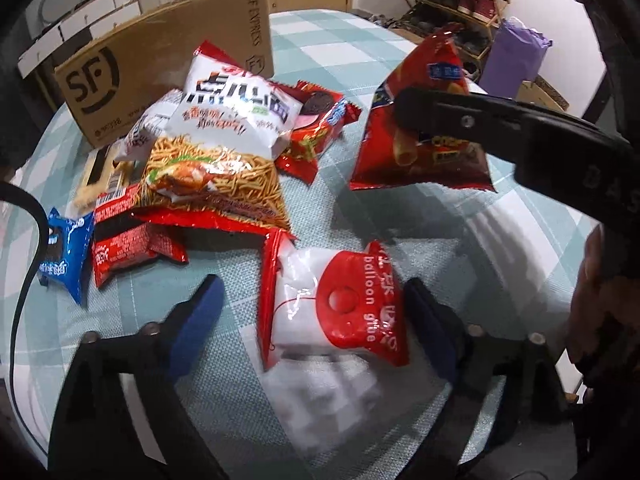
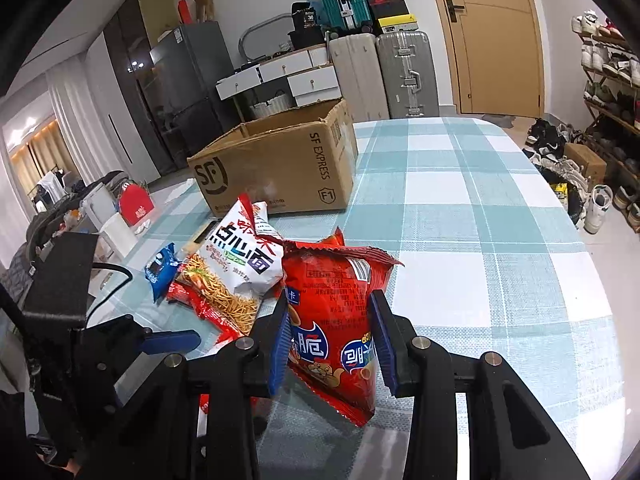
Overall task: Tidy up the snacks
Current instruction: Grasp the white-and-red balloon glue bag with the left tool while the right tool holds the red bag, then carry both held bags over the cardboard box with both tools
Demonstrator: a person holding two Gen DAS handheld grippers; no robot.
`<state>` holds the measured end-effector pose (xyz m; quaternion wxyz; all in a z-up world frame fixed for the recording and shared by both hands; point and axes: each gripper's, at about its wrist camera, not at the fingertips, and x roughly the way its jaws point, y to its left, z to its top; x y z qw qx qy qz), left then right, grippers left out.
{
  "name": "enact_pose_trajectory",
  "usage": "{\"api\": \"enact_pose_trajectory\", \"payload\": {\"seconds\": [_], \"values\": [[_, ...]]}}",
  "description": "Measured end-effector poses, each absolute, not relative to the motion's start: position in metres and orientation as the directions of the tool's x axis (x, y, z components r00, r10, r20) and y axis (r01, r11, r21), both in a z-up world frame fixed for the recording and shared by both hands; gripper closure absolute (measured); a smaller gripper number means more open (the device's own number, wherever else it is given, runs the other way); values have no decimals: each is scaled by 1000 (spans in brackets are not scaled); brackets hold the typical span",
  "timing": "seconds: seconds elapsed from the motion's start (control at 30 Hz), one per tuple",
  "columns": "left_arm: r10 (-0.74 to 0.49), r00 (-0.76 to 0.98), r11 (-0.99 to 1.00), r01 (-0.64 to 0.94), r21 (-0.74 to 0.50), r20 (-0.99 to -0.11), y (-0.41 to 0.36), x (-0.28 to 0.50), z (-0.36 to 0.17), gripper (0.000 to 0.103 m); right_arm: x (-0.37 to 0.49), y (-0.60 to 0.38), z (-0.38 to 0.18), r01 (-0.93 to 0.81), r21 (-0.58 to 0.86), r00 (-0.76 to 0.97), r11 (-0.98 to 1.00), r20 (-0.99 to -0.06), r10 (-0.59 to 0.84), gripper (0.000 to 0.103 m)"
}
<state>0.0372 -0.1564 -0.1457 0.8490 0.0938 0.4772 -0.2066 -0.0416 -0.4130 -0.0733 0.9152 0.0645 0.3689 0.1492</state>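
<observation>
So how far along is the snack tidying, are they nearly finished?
Early on, by the look of it. The right gripper is shut on a red snack bag, lifted off the checked table. The left gripper straddles a white and red packet, not yet gripping it. A pile of packets lies beside the cardboard box; its inside is hidden.

The left gripper [image 1: 316,328] straddles a red-and-white balloon-glue packet [image 1: 332,308] on the checked worktop [image 1: 460,248], pads apart. The right gripper [image 1: 412,114] holds a red snack bag [image 1: 420,152] aloft.
</observation>
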Motion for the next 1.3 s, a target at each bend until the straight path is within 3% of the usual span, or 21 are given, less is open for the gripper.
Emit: {"api": "enact_pose_trajectory", "payload": {"seconds": [0.07, 0.1, 0.27, 1.3], "values": [[-276, 463, 889, 457, -40, -842, -159, 33, -143, 40, -42, -413, -73, -221, 224, 686, 949, -656, 315, 66], [-286, 465, 883, 467, -42, -838, -159, 32, -141, 44, -42, -413, -73, -220, 221, 686, 950, -657, 312, 66], [-306, 460, 869, 493, -46, -834, -156, 27, -138, 55, -43, -411, -73, -221, 217, 685, 951, -659, 310, 66], [-329, 497, 878, 474, -66, -803, -103, -26, -88, 57, -60, -389, -44, -259, 110, 732, 960, -625, 269, 66]]}}
